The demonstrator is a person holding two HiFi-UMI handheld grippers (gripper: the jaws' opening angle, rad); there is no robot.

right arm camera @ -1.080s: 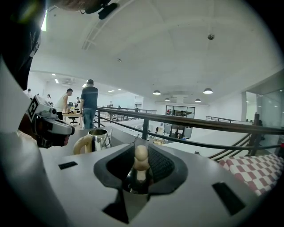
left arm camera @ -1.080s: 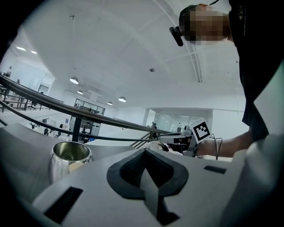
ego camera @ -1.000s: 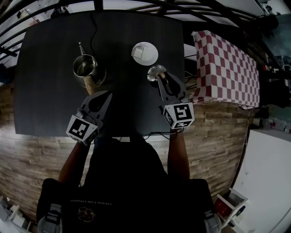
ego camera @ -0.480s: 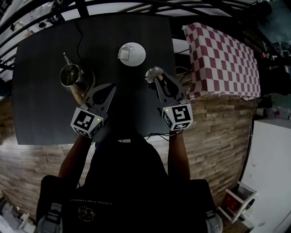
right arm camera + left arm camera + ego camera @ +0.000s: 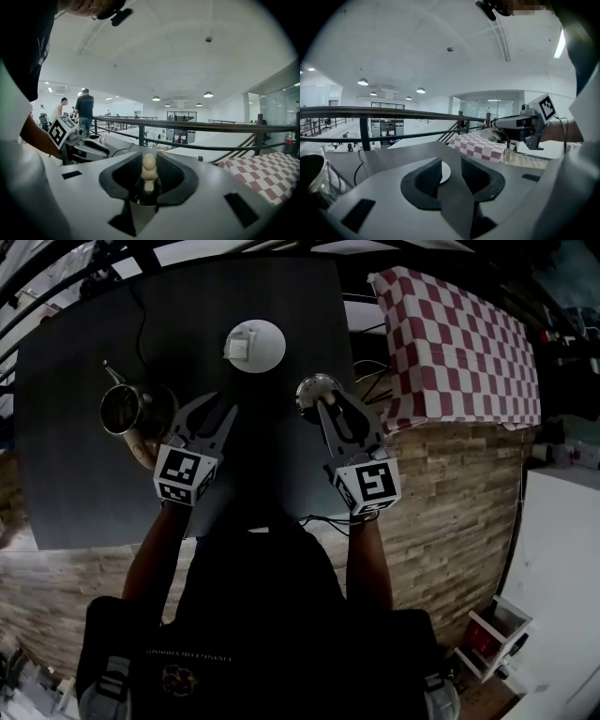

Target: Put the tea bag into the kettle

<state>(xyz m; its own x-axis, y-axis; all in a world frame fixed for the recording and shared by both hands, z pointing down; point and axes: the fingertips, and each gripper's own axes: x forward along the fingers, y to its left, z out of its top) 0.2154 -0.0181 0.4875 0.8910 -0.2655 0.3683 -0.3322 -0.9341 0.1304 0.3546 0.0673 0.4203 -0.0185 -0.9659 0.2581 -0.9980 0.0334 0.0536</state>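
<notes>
Paper, soft and nearly weightless, is what the tea bag (image 5: 239, 349) is judged to be. It lies on the white saucer (image 5: 271, 337) at the far side of the dark table (image 5: 84, 484) and is best pinched gently by a raised edge. The left gripper (image 5: 214, 409) is aimed at it, its jaws just opened wide with nothing between them. The open kettle (image 5: 122, 409) stands just to its left. The kettle's lid (image 5: 312, 390) is kept aside, clamped by its knob in the right gripper (image 5: 328, 404). No obstacle is seen in the way.
</notes>
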